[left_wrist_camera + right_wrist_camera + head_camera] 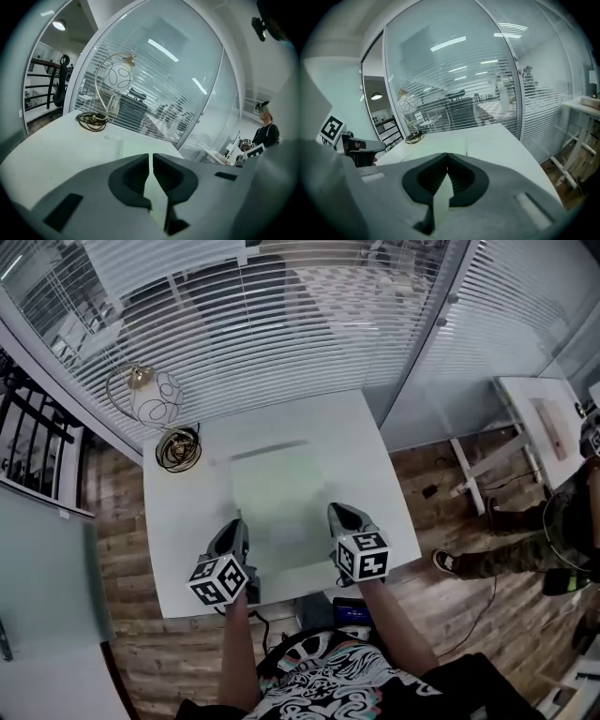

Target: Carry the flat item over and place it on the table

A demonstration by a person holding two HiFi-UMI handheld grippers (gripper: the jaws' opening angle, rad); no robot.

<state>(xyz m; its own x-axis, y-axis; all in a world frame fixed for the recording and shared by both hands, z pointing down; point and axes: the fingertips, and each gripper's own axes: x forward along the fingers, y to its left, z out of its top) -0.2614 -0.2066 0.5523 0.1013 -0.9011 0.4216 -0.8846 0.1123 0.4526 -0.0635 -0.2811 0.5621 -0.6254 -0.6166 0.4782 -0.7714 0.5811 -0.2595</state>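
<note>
While the flat item (278, 507), a pale green sheet, is spread over the middle of the white table (173, 521), I have it pinched along its near edge from both sides. The left gripper (236, 529) has its jaws drawn almost together on the near left corner. In the left gripper view the thin pale edge runs up through the narrow slit between them. The right gripper (343, 517) is clamped the same way on the near right corner, and its own view shows the sheet's edge caught where the jaws meet.

A thin dark line along the sheet's far edge reads to me as a shadow, so I can't say whether it lies fully flat or rides just above the surface.

I judge this to be the end of the carry. The sheet is over the table and roughly square to it, and only the setting down is left. Next I would lower both grippers together until the near edge rests, open both at once so neither corner drags, then draw straight back toward myself.

Beyond the sheet, a coiled cable (177, 448) and a wire-framed lamp (150, 395) sit at the far left corner, well apart from it. A glass wall (281, 324) with blinds stands behind the table, and a person (553, 531) stands off to the right.
</note>
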